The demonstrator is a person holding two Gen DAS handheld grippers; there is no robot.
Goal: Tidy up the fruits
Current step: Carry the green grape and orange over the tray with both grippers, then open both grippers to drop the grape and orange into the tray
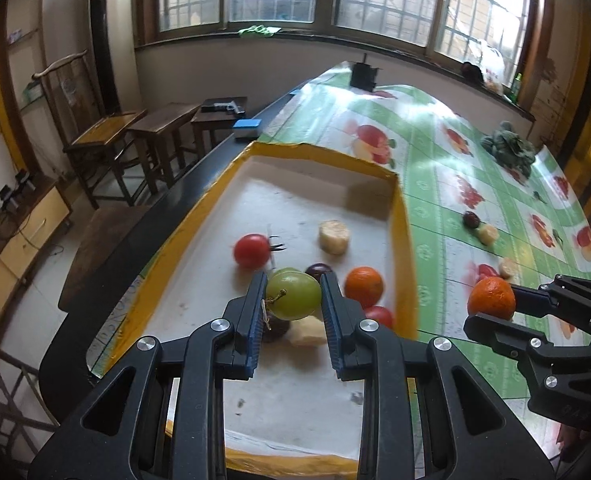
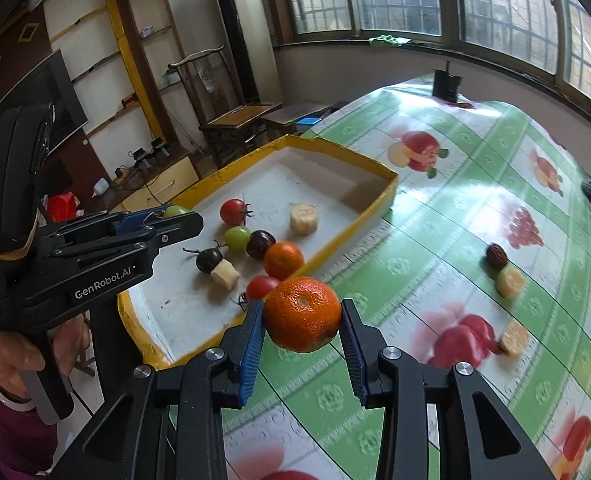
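Note:
My left gripper (image 1: 293, 294) is shut on a green grape (image 1: 292, 295) and holds it above the yellow-rimmed white tray (image 1: 399, 224). It also shows in the right wrist view (image 2: 171, 213). My right gripper (image 2: 302, 314) is shut on an orange tangerine (image 2: 302, 314), held above the tablecloth just right of the tray (image 2: 351, 232); it shows too in the left wrist view (image 1: 491, 298). In the tray lie a cherry tomato (image 1: 250, 250), a banana slice (image 1: 334, 237), another tangerine (image 1: 363, 286), a dark grape (image 2: 260, 244) and a second green grape (image 2: 237, 238).
On the fruit-print tablecloth (image 2: 435, 240) to the right lie a dark grape (image 2: 496, 256) and banana slices (image 2: 510, 283). A leafy green bunch (image 1: 509, 148) lies far right. A black box (image 1: 362, 74) stands at the table's far end. Chairs (image 1: 107, 140) stand to the left.

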